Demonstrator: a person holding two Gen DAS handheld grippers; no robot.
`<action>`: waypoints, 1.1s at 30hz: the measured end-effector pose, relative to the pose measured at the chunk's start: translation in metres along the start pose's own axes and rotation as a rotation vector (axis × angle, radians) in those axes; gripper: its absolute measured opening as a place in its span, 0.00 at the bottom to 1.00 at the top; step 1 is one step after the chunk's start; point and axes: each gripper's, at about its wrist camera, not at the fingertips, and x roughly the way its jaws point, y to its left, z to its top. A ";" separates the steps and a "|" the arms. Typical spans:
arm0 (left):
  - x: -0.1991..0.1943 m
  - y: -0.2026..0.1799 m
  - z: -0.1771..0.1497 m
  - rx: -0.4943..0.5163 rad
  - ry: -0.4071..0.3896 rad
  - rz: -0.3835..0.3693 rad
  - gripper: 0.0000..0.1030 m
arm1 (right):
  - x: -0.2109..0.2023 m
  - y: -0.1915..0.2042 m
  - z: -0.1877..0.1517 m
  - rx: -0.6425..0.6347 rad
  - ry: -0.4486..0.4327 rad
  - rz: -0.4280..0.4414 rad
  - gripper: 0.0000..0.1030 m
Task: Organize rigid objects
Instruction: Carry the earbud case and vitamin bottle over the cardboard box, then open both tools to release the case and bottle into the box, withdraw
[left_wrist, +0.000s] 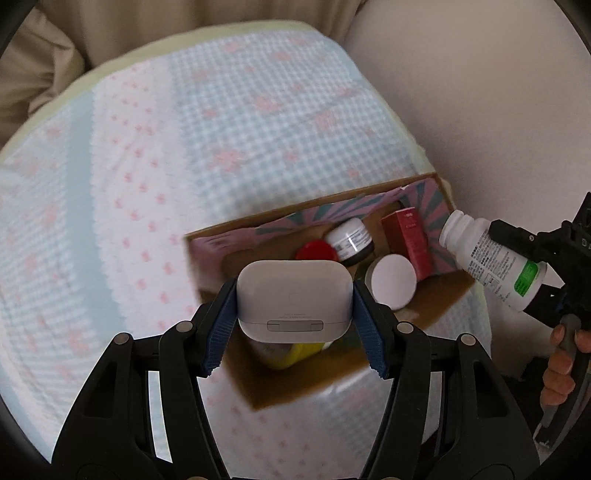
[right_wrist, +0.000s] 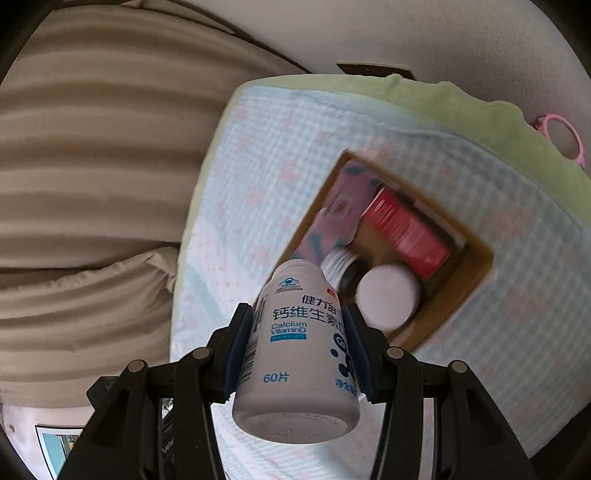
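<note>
My left gripper (left_wrist: 294, 306) is shut on a white earbuds case (left_wrist: 293, 295) and holds it above the near part of an open cardboard box (left_wrist: 258, 225). The box holds a red carton (left_wrist: 406, 240), a dark jar with a white label (left_wrist: 351, 240), a red lid (left_wrist: 317, 251), a white round lid (left_wrist: 393, 282) and a yellow item (left_wrist: 295, 354). My right gripper (right_wrist: 299, 332) is shut on a white calcium bottle (right_wrist: 299, 350), cap forward, near the box's right side; the bottle also shows in the left wrist view (left_wrist: 491, 258). The box (right_wrist: 476, 273) shows ahead in the right wrist view.
The box sits on a blue and pink checked cloth (left_wrist: 221, 129) over a green-edged cushion (right_wrist: 480, 107). A beige striped sofa back (right_wrist: 92, 166) lies to the left. A pink ring (right_wrist: 561, 136) lies at the far right.
</note>
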 end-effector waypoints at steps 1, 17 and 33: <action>0.010 -0.004 0.003 -0.001 0.009 0.005 0.56 | 0.006 -0.005 0.008 0.003 0.009 -0.007 0.45; 0.058 -0.024 0.025 0.089 0.065 0.137 1.00 | 0.075 -0.022 0.045 -0.025 0.106 -0.106 0.82; 0.047 -0.008 0.018 0.050 0.056 0.126 1.00 | 0.066 -0.020 0.039 -0.202 0.105 -0.311 0.98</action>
